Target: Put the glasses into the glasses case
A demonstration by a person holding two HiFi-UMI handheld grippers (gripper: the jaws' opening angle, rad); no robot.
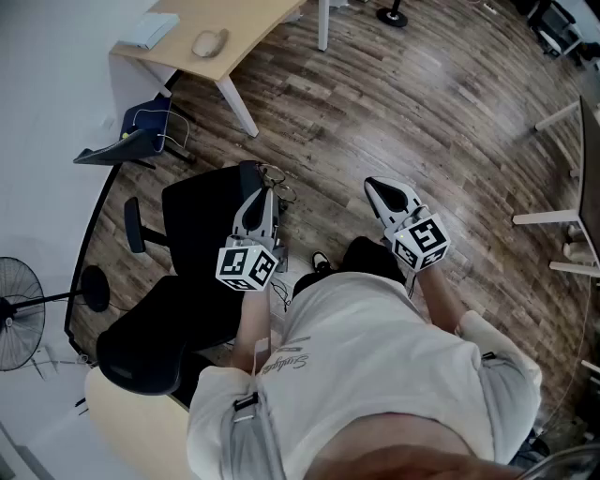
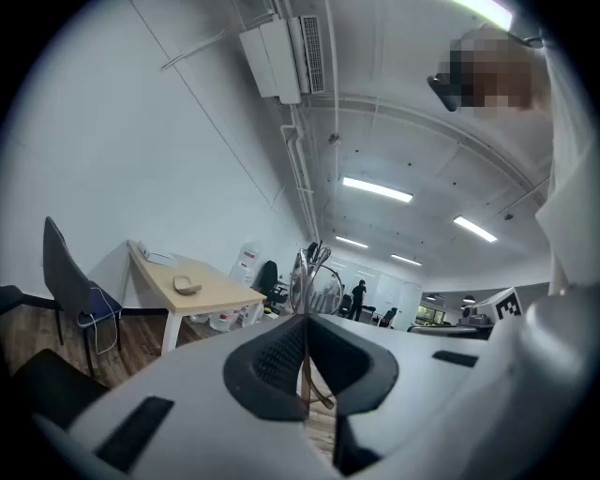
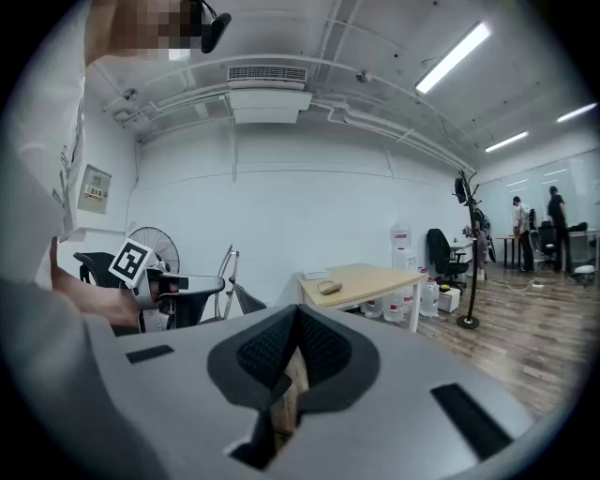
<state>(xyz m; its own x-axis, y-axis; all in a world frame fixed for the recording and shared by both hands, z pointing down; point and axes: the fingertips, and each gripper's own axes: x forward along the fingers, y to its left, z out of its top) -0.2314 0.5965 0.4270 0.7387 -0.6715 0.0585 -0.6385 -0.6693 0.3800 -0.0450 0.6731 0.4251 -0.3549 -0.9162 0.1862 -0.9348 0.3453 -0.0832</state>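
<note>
Head view: both grippers held level over wood floor (image 1: 441, 103).
Left gripper (image 1: 263, 193) jaws pinched on glasses (image 2: 303, 277); right gripper (image 1: 373, 185) jaws together, nothing between.

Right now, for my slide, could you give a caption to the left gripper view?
Left gripper shut on the glasses, a wooden table beyond at left.

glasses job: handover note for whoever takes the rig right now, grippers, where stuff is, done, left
The left gripper is shut on the glasses, held up in the air away from the table.
The right gripper is shut and empty.
A small tan oblong item, probably the case, lies on the wooden table across the floor.
Done: glasses are in the grip.
Left: carry them over and get them into the case.
</note>
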